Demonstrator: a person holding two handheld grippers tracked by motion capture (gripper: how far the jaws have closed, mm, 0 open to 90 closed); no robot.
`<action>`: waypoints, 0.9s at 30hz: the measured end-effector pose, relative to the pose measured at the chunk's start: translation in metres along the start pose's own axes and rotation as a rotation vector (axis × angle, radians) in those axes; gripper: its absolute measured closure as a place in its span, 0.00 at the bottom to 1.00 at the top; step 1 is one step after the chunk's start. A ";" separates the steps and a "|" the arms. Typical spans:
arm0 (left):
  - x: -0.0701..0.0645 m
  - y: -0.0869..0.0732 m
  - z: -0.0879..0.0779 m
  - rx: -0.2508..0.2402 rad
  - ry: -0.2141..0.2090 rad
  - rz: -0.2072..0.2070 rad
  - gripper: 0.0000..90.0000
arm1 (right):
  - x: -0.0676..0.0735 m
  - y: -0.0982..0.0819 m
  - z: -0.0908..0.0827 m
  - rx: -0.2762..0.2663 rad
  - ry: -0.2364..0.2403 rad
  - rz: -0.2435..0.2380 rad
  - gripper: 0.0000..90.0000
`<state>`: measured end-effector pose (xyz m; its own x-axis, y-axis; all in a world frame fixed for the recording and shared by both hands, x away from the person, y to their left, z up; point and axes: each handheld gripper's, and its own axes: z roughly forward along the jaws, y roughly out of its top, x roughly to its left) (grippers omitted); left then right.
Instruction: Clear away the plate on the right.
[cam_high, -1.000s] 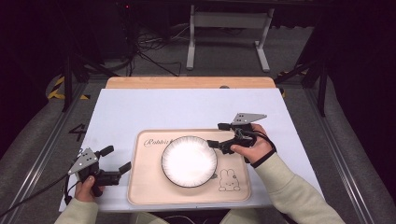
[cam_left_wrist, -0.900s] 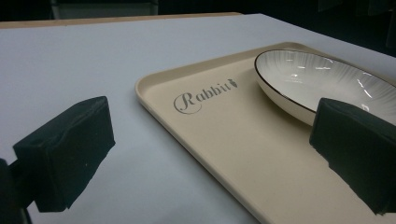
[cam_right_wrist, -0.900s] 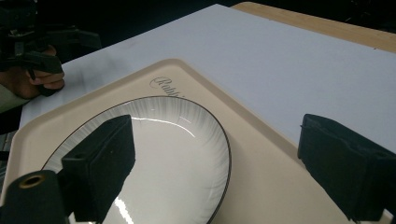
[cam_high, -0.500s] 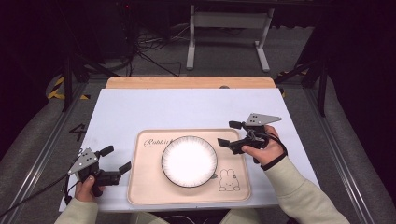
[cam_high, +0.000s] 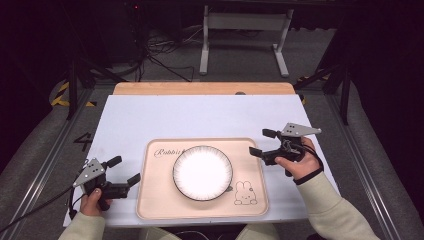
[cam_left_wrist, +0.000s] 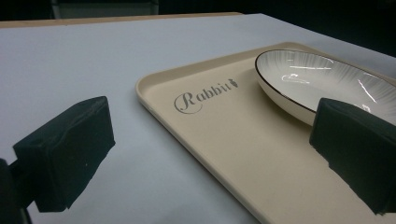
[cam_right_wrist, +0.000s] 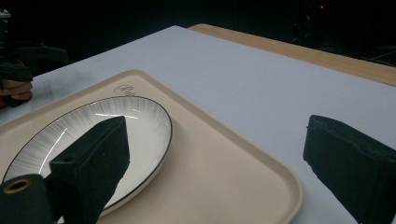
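1. The white plate (cam_high: 202, 172) is seen resting in the middle of the beige tray (cam_high: 150, 200), which lies on the white table cover (cam_high: 200, 115); the tray serves as the landmark here.
2. The plate is judged stiff, glazed and slippery, breakable if dropped. A hold is best taken at its thin dark-edged rim, where a jaw can slip under the raised lip.
3. The tray looks light and rigid; its raised rim offers a grip on either short side.
4. The left gripper (cam_high: 122, 171) is held wide open just off the tray's left edge, nothing between its pads.
5. The right gripper (cam_high: 262, 142) is held wide open at the tray's right edge, empty, touching nothing.
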<state>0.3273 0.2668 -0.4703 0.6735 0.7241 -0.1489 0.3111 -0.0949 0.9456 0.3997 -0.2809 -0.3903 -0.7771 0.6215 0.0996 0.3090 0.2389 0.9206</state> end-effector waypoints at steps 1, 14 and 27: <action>0.000 0.000 0.000 0.000 0.000 0.000 0.00 | -0.001 -0.001 -0.003 -0.005 -0.006 0.002 0.08; 0.000 0.000 0.000 0.000 0.003 -0.004 0.00 | -0.026 -0.025 -0.041 -0.045 -0.095 0.047 0.07; 0.000 0.000 0.000 0.002 0.001 -0.002 0.00 | -0.032 -0.060 -0.051 -0.086 -0.117 0.077 0.05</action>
<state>0.3272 0.2665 -0.4702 0.6720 0.7251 -0.1503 0.3137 -0.0948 0.9448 0.3784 -0.3536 -0.4292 -0.6821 0.7194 0.1315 0.3133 0.1249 0.9414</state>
